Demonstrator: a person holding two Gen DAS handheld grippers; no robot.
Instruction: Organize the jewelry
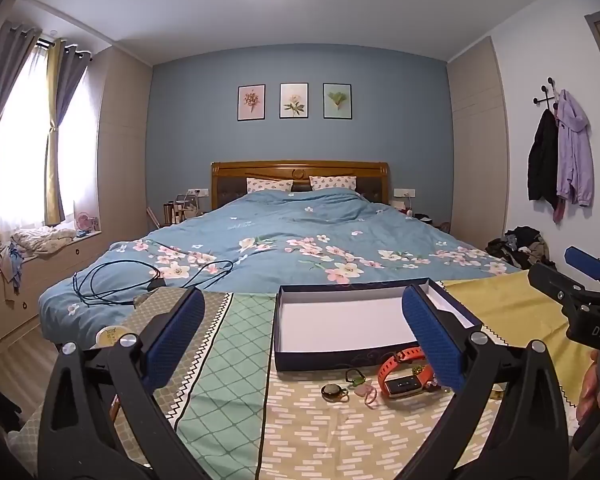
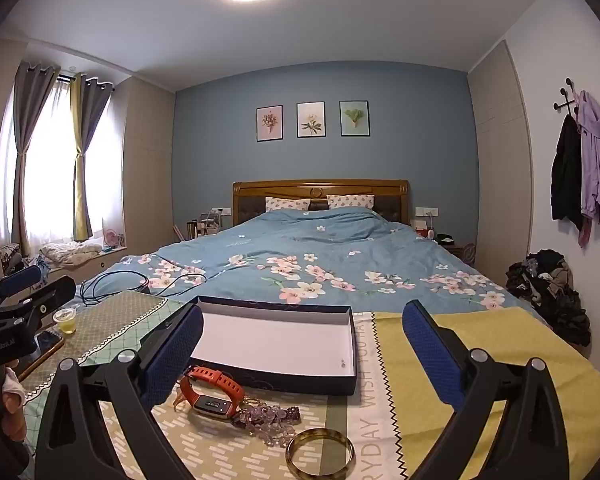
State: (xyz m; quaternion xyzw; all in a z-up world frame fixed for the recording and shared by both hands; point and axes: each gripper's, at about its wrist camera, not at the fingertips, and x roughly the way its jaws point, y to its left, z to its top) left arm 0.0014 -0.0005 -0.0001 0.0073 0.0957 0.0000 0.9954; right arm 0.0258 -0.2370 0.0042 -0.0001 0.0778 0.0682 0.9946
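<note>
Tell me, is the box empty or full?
Almost empty. The box lies open with its white bottom bare, except one tiny thing near a corner, too small to name.

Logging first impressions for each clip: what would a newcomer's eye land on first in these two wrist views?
Probably the open dark-blue box with its white inside, lying on the patterned cloth between both open grippers. Just in front of it lies the jewelry: an orange watch, a purple bead bracelet and a gold bangle nearest the right camera. Behind stretches the bed with a blue floral duvet.
</note>
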